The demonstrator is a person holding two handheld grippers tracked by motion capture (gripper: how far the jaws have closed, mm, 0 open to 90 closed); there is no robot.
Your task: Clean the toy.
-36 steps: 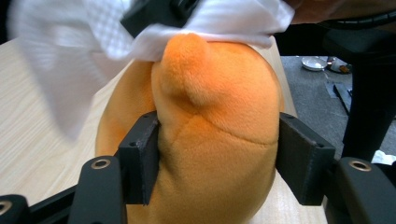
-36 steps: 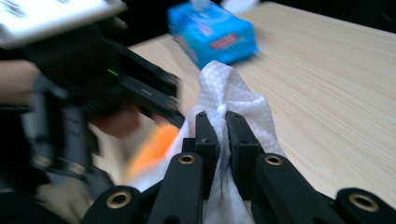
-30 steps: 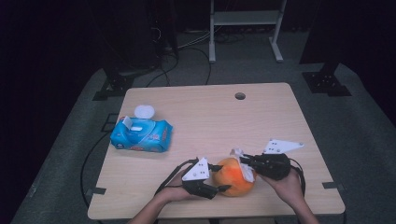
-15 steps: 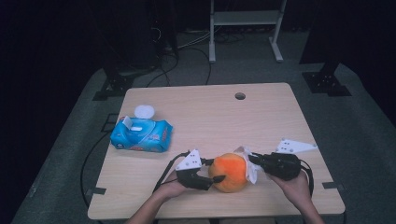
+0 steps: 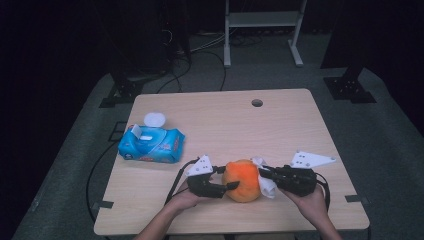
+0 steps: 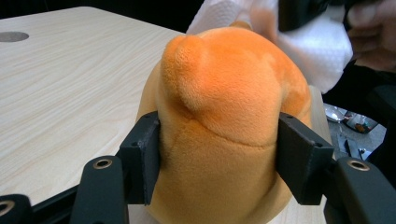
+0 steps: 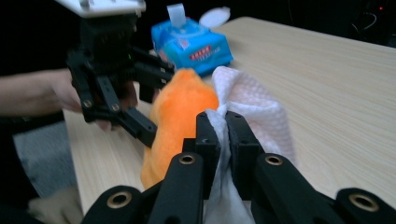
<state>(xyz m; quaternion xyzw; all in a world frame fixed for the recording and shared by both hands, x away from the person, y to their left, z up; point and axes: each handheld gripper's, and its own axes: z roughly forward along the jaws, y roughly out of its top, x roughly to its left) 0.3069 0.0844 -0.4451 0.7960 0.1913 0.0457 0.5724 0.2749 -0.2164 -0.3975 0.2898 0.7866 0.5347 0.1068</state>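
Note:
An orange plush toy (image 5: 242, 180) sits near the front edge of the wooden table (image 5: 225, 125). My left gripper (image 5: 226, 187) is shut on it from the left; in the left gripper view both black pads (image 6: 142, 158) press into the plush (image 6: 219, 121). My right gripper (image 5: 261, 173) is shut on a white wipe (image 5: 266, 184), pinched between its jaws (image 7: 223, 130) in the right gripper view. The wipe (image 7: 254, 109) rests against the right side of the plush (image 7: 180, 116).
A blue pack of wet wipes (image 5: 151, 145) lies at the table's left, its white lid (image 5: 154, 119) flipped open and a sheet sticking up. A round cable hole (image 5: 257, 103) sits at the back. Dark floor, stand legs and cables surround the table.
The plush and both grippers have shifted slightly left along the front of the table. The wipe now lies lower on the plush's right side.

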